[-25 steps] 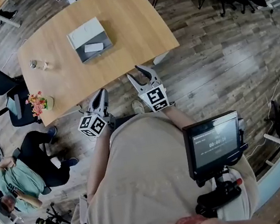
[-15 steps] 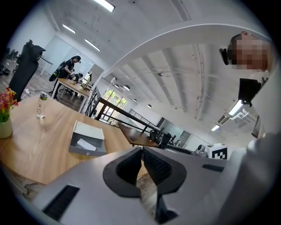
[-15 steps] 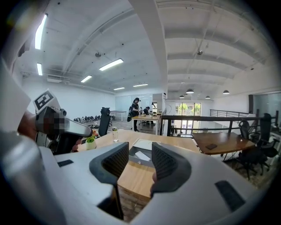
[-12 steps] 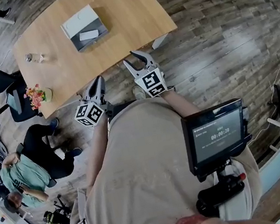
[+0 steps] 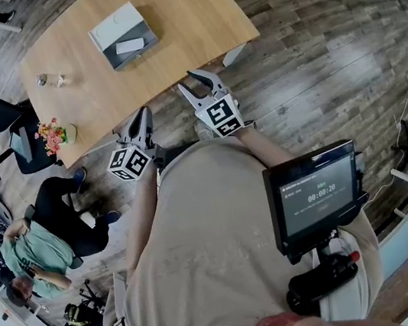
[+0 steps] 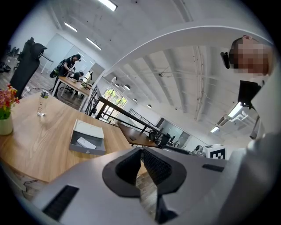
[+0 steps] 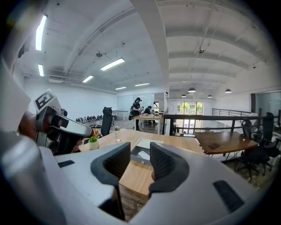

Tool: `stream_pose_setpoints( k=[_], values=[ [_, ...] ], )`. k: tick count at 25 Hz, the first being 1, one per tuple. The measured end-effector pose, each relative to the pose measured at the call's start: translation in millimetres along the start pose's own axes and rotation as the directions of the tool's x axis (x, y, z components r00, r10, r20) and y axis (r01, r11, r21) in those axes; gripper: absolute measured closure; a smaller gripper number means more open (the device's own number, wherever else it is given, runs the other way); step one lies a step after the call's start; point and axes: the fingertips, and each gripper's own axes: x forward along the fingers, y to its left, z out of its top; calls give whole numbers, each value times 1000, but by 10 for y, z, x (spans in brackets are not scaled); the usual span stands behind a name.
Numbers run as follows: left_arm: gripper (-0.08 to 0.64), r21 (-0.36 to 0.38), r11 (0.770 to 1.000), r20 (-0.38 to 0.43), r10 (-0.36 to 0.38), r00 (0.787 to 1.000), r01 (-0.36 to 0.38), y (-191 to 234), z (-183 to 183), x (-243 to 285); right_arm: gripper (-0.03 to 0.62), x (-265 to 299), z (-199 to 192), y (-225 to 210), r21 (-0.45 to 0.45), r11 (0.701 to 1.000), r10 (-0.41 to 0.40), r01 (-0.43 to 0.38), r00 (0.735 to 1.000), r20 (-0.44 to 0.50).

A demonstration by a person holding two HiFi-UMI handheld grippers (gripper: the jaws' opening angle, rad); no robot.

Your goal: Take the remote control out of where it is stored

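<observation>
An open grey drawer box sits on the wooden table, and the white remote control lies inside it. The left gripper view shows the box and the remote far off. Both grippers hang in front of the person's body, short of the table's near edge and far from the box. My left gripper is shut with its pads meeting on nothing. My right gripper has its jaws closing; a narrow gap stays between the pads, with nothing in it.
A small vase of flowers and a little bottle stand near the table's left end. People sit at the left beside a chair. A screen hangs on the person's chest. Wood floor lies to the right.
The right gripper's jaws have drawn closer together. Both grippers have edged slightly toward the table. The left gripper stays shut.
</observation>
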Motion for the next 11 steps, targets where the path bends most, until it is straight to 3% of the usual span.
stream_pose_setpoints(
  k=[11],
  values=[
    [552, -15, 1000, 17, -9, 1000, 9, -46, 14, -32, 446, 3, 21, 70, -11, 999, 31, -31, 1000, -1]
  ],
)
